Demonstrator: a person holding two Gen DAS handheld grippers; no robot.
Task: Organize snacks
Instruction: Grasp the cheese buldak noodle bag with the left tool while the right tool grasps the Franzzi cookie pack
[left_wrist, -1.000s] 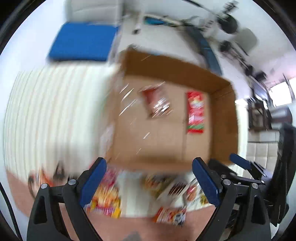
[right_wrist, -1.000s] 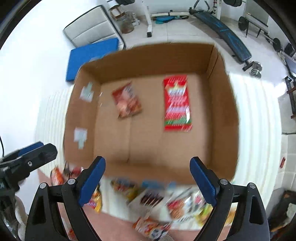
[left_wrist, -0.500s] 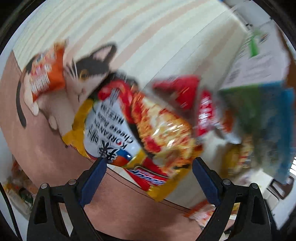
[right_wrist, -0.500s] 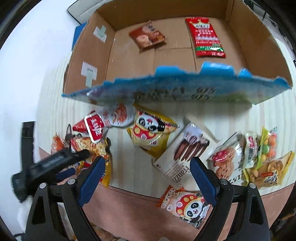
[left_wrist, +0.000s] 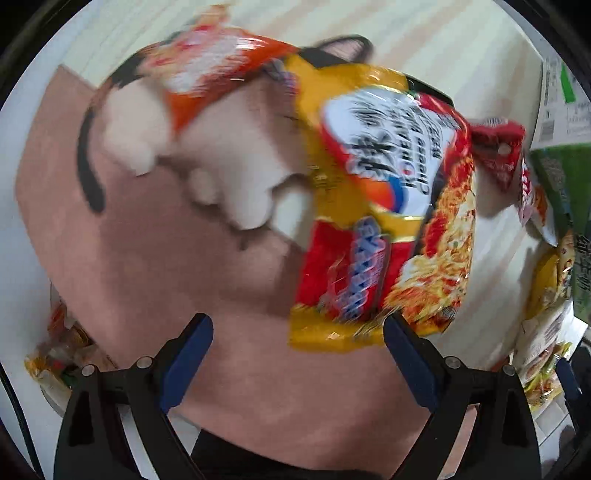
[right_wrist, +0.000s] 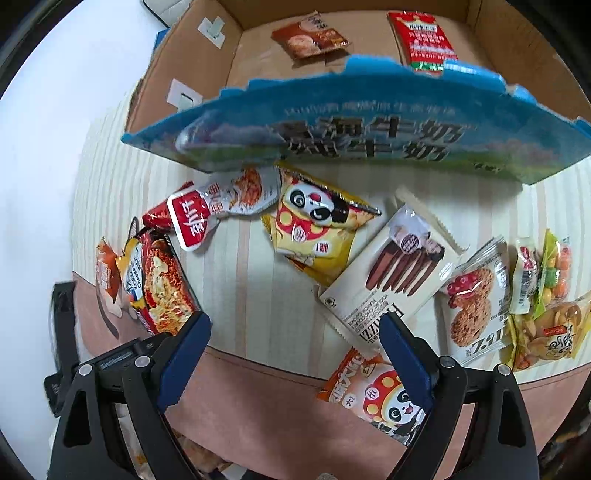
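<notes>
Gaping empty, each claw, left (left_wrist: 295, 332) and right (right_wrist: 293, 332), overlooks two packets (right_wrist: 310, 37) in one cardboard box (right_wrist: 192, 66).

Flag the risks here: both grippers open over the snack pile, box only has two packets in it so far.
1. Left gripper hangs open over the noodle packet, whose top lies against an orange packet; closing may pinch the mat or drag both.
2. Right gripper has only bare mat between its fingers; the biscuit packet sits under one finger, so a close may miss.
3. The blue flap leans over the cardboard box opening and could snag a carried packet.
</notes>
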